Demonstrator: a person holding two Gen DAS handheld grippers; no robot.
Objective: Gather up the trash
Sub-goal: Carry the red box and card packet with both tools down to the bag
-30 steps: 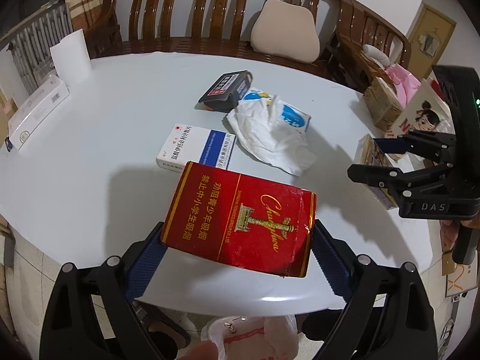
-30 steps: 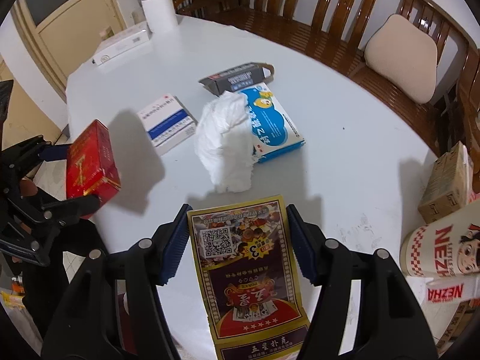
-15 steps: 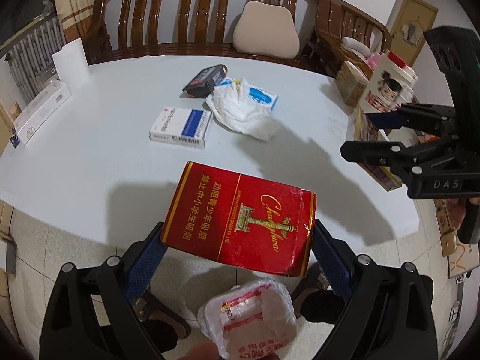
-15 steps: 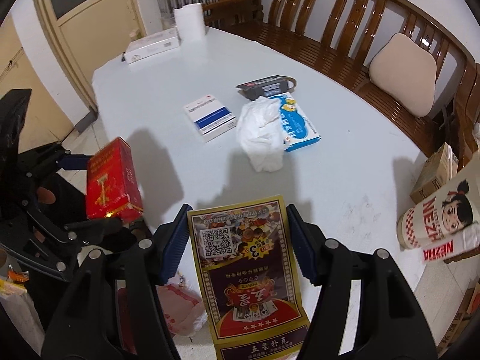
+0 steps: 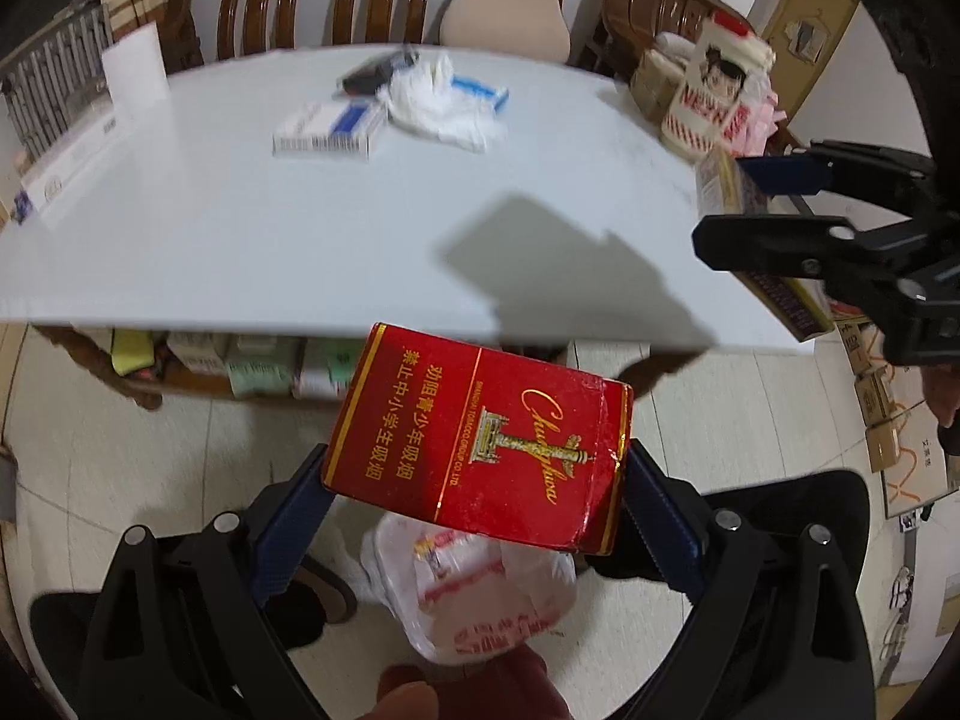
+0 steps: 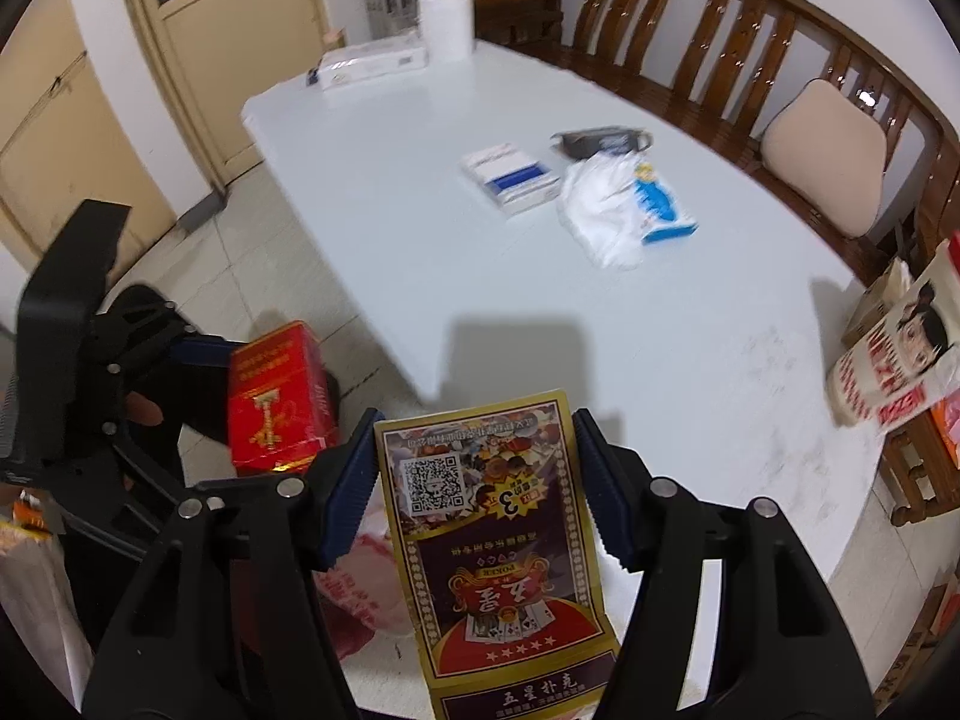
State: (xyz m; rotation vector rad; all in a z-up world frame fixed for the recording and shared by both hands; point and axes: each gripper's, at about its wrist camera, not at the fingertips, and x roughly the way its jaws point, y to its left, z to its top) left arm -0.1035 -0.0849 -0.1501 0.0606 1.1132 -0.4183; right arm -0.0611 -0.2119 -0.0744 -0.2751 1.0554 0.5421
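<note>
We log: left gripper (image 5: 474,468) jaws clamped on red cardboard cigarette carton (image 5: 480,444); right gripper (image 6: 477,474) jaws clamped on gold-bordered playing-card box (image 6: 492,540); translucent plastic bag (image 5: 474,588), six o'clock, half hidden; white worktop (image 5: 240,228) items blurred.

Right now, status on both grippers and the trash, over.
Left gripper shut on red cigarette pack, above plastic bag. Right gripper shut on playing-card box. Nothing between pack and bag.
</note>
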